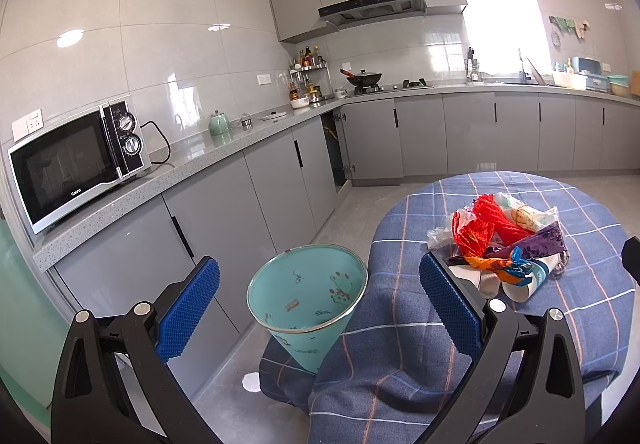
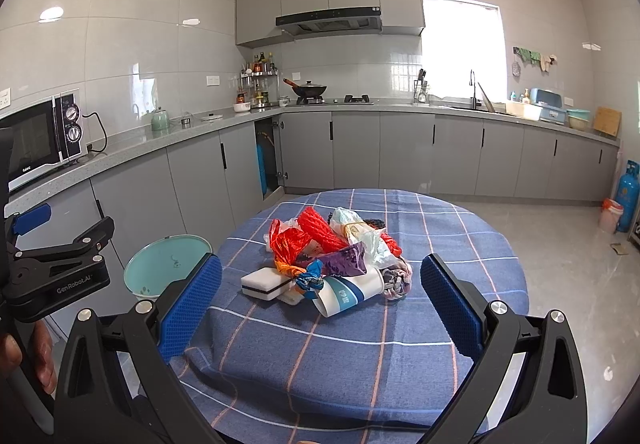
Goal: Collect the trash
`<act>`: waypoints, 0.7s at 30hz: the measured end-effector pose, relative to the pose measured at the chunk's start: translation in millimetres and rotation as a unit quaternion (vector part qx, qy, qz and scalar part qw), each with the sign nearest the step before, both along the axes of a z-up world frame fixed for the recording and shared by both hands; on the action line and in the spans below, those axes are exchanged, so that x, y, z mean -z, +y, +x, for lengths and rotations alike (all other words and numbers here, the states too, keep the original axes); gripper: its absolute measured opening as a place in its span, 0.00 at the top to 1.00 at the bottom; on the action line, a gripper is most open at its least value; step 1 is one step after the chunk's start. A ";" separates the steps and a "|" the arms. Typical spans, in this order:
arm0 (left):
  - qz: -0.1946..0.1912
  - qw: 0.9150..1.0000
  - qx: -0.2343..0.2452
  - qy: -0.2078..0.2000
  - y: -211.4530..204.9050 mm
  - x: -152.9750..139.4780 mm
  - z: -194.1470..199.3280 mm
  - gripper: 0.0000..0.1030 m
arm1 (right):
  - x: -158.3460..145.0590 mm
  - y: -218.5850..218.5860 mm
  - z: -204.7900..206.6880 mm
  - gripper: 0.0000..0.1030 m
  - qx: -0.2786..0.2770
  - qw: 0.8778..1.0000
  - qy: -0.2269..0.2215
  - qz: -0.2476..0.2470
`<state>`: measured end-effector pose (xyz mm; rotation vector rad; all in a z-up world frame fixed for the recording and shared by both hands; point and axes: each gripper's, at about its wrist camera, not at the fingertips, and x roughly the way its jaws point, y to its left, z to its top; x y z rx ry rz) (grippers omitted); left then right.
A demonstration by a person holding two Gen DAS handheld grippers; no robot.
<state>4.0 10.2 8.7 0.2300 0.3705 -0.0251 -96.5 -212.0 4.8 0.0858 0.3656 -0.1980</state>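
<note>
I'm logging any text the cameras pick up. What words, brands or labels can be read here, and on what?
"GenRobot.AI": on the left gripper body, in the right wrist view.
"Galanz": on the microwave door, lower edge; small, best reading.
Print on the paper cup: blurred, unreadable.
Print on the teal bin: too small to read.
Microwave dial markings: too small to read.

Each hand-held gripper (image 2: 320,304) — black frame, silver screws — carries blue textured pads (image 2: 192,308); one reads "GenRobot.AI".

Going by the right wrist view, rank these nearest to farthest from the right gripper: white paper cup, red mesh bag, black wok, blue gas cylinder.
From the right gripper:
1. White paper cup, table's near side.
2. Red mesh bag, pile's far side.
3. Blue gas cylinder, floor, right.
4. Black wok, back counter's stove.
</note>
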 end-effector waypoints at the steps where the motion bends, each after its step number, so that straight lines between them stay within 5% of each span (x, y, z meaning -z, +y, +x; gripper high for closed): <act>1: 0.000 1.000 0.000 0.000 0.0 0.0 0.0 0.04 | -0.2 -0.1 0.0 0.05 0.000 1.000 0.000 0.000; 21: -0.001 1.000 0.001 0.000 1.7 0.2 -0.1 0.04 | 0.7 2.0 -0.1 0.05 0.000 1.000 -0.001 -0.001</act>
